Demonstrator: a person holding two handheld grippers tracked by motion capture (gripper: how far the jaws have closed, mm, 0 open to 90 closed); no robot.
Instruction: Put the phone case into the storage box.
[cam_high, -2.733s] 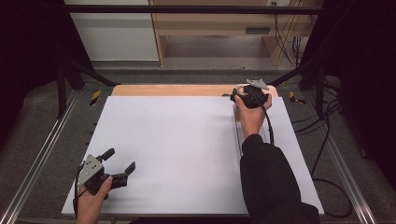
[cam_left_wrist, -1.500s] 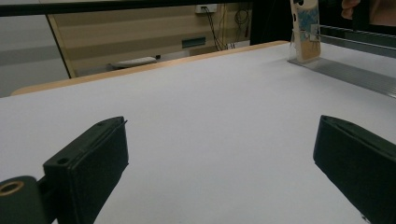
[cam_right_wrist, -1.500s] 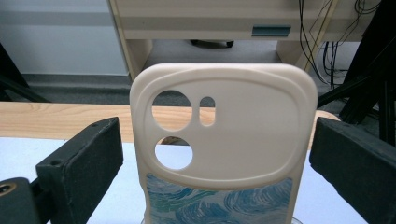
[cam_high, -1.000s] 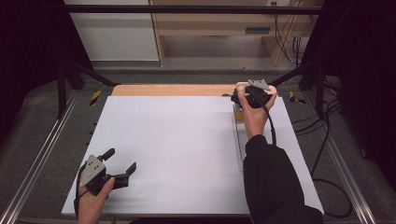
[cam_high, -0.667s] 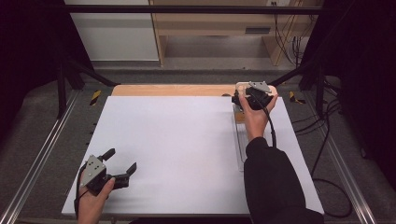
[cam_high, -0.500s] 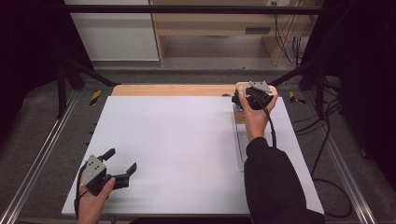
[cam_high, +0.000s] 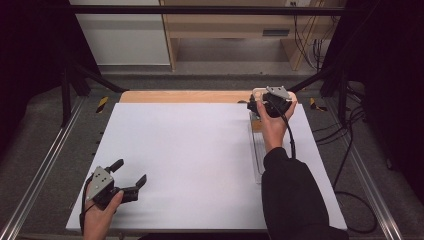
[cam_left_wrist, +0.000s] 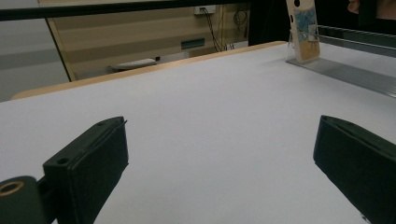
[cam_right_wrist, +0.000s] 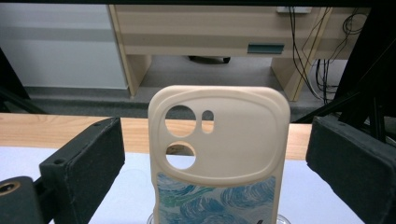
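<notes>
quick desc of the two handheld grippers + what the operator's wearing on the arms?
Both grippers are black, with two blocky black jaws and a grey three-cornered plate on top: left gripper, right gripper. A black cable trails from the right one along a black sleeve. The left hand shows no sleeve.

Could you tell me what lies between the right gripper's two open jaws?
In the right gripper view, a beige phone case stands upright between the right gripper's jaws, with a gap on each side.
</notes>
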